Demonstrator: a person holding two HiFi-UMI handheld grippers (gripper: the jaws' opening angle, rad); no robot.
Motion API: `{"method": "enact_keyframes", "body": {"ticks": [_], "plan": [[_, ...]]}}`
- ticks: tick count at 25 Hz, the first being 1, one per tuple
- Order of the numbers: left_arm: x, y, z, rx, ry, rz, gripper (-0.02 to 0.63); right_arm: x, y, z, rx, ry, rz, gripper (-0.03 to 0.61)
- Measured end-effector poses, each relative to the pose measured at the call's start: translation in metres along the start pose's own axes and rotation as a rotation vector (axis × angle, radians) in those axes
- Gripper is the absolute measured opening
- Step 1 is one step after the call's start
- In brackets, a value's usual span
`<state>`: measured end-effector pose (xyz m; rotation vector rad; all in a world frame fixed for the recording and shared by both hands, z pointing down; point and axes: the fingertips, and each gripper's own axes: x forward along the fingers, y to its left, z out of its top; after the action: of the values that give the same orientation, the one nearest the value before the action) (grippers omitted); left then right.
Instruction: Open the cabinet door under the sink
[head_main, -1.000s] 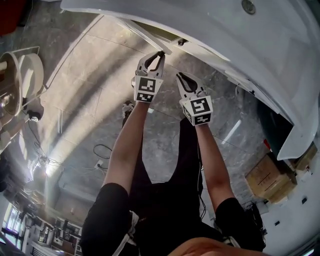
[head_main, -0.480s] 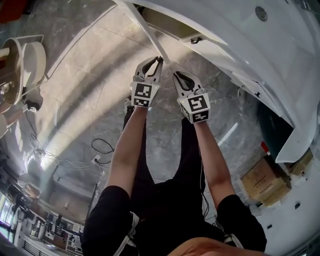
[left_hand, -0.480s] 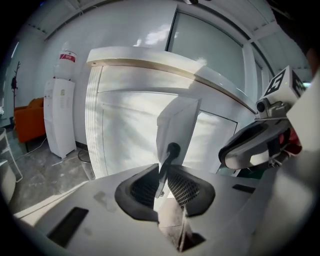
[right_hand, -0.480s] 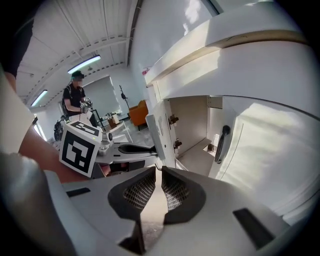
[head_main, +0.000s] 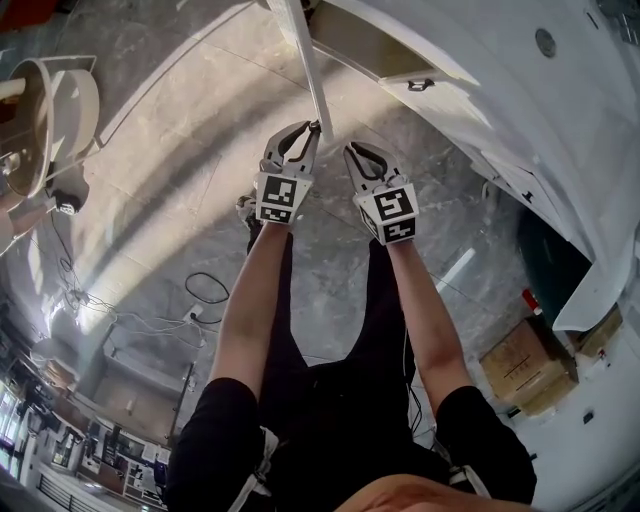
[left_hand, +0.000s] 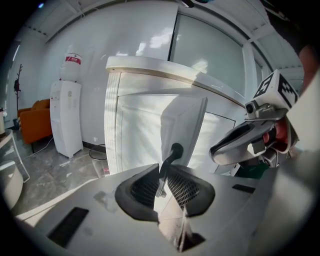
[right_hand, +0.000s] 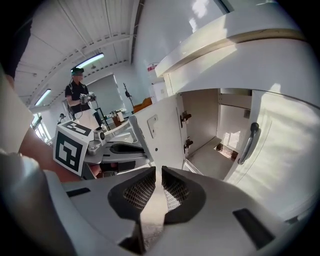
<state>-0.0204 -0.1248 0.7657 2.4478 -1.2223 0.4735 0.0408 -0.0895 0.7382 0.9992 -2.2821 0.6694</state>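
Observation:
The white cabinet door (head_main: 305, 60) under the sink counter (head_main: 520, 90) stands swung out, edge-on in the head view. My left gripper (head_main: 308, 132) is shut on its dark bar handle (left_hand: 169, 159), which runs up between the mesh pads (left_hand: 186, 186) in the left gripper view. My right gripper (head_main: 352, 150) hovers just right of it, jaws shut with nothing between them (right_hand: 160, 172). The right gripper view shows the open cabinet interior (right_hand: 210, 140), the open door's inner face with hinges (right_hand: 165, 130) and the closed neighbouring door's handle (right_hand: 247, 142).
A cardboard box (head_main: 525, 360) sits on the floor at the right, cables (head_main: 205, 295) lie on the grey tiles, and a round white stand (head_main: 50, 120) is at the left. A water dispenser (left_hand: 67, 117) and an orange sofa (left_hand: 35, 122) stand beyond the cabinet. A person (right_hand: 80, 97) stands far off.
The door has swung farther open with the left gripper holding its handle. Both grippers have drawn back from the cabinet, and more of the inside shows.

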Motion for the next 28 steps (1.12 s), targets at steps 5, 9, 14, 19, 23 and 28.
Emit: {"method": "enact_keyframes", "body": {"ticks": [5, 9, 14, 19, 23, 28], "plan": [[-0.022, 0.027, -0.006, 0.010, -0.004, 0.006, 0.052, 0.019, 0.016, 0.012, 0.011, -0.016, 0.000, 0.092], [-0.045, 0.067, -0.009, -0.040, -0.039, 0.058, 0.052, 0.029, 0.024, 0.015, 0.023, -0.029, -0.012, 0.092], [-0.059, 0.095, -0.011, 0.048, -0.013, 0.006, 0.044, 0.041, 0.033, 0.004, 0.063, -0.027, -0.041, 0.092], [-0.063, 0.108, -0.010, 0.026, -0.051, 0.011, 0.044, 0.044, 0.052, 0.004, 0.082, -0.041, -0.057, 0.092], [-0.066, 0.113, -0.010, 0.016, -0.052, 0.012, 0.044, 0.045, 0.059, -0.004, 0.081, -0.018, -0.069, 0.093], [-0.075, 0.139, -0.011, 0.007, -0.033, 0.026, 0.044, 0.052, 0.061, -0.001, 0.068, -0.019, -0.072, 0.092]]}}
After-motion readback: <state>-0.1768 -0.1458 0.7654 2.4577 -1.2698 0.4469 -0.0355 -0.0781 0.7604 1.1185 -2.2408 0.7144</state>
